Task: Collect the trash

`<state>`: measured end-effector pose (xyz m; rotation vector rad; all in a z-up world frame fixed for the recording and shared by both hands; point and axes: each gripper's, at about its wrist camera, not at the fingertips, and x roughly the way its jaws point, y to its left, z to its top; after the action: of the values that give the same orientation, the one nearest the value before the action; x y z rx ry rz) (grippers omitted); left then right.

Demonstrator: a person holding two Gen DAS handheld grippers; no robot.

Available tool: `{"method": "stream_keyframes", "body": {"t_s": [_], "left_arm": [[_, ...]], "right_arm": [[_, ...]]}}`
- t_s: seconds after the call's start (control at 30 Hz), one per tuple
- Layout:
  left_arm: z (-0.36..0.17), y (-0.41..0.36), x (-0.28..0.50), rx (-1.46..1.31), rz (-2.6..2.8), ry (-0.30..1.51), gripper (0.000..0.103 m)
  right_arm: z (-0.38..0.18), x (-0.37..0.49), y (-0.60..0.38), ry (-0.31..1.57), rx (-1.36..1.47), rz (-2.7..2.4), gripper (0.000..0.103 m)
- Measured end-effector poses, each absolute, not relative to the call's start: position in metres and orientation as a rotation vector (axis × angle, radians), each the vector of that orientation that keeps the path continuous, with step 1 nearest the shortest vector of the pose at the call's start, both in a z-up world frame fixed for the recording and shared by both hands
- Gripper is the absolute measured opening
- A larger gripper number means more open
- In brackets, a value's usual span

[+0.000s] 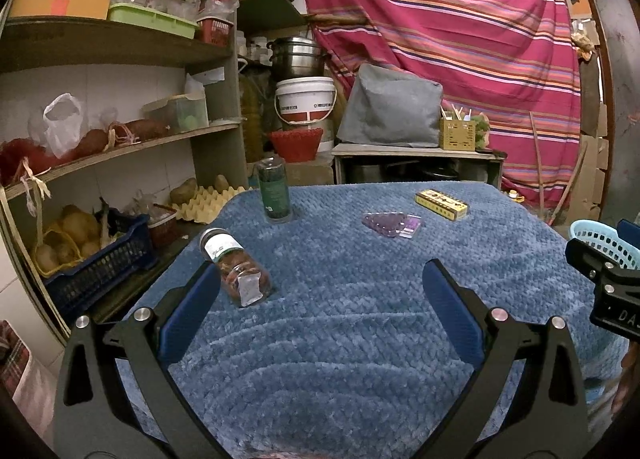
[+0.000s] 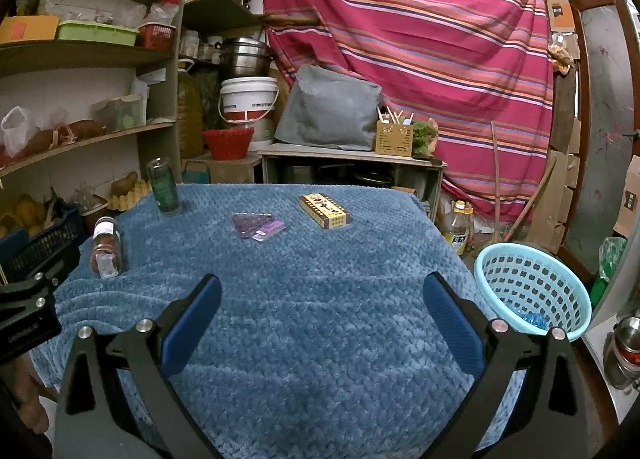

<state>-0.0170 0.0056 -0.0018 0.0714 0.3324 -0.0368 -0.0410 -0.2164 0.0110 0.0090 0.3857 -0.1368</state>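
On the blue blanket-covered table (image 1: 360, 319) lie a tipped glass jar (image 1: 236, 267) with brown contents, an upright dark green jar (image 1: 274, 191), a purple plastic packet (image 1: 392, 224) and a yellow box (image 1: 441, 204). The same items show in the right wrist view: tipped jar (image 2: 106, 247), green jar (image 2: 163, 187), purple packet (image 2: 258, 226), yellow box (image 2: 325, 211). A light blue waste basket (image 2: 532, 289) stands right of the table. My left gripper (image 1: 320, 299) is open and empty, its left finger just beside the tipped jar. My right gripper (image 2: 322, 307) is open and empty over the table's near part.
Shelves (image 1: 120, 139) with bags, potatoes and a dark blue crate (image 1: 100, 263) stand left of the table. A low table with a grey cushion (image 1: 392, 107), buckets and a striped pink cloth (image 1: 460, 39) are behind. A bottle (image 2: 460, 227) stands on the floor by the basket.
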Motion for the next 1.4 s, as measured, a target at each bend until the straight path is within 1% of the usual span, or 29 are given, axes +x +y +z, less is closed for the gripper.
{"method": "stream_keyframes", "body": {"t_s": [0.97,1.4], "left_arm": [[-0.003,0.007,-0.02,0.057,-0.021,0.358,0.098],[0.0,0.002,-0.022,0.05,-0.037,0.358,0.098]], "right_arm": [[0.002,-0.039,-0.21,0.389,0.011,-0.127,0.099],[0.009,-0.042,-0.221,0.379,0.015,-0.158,0.099]]}}
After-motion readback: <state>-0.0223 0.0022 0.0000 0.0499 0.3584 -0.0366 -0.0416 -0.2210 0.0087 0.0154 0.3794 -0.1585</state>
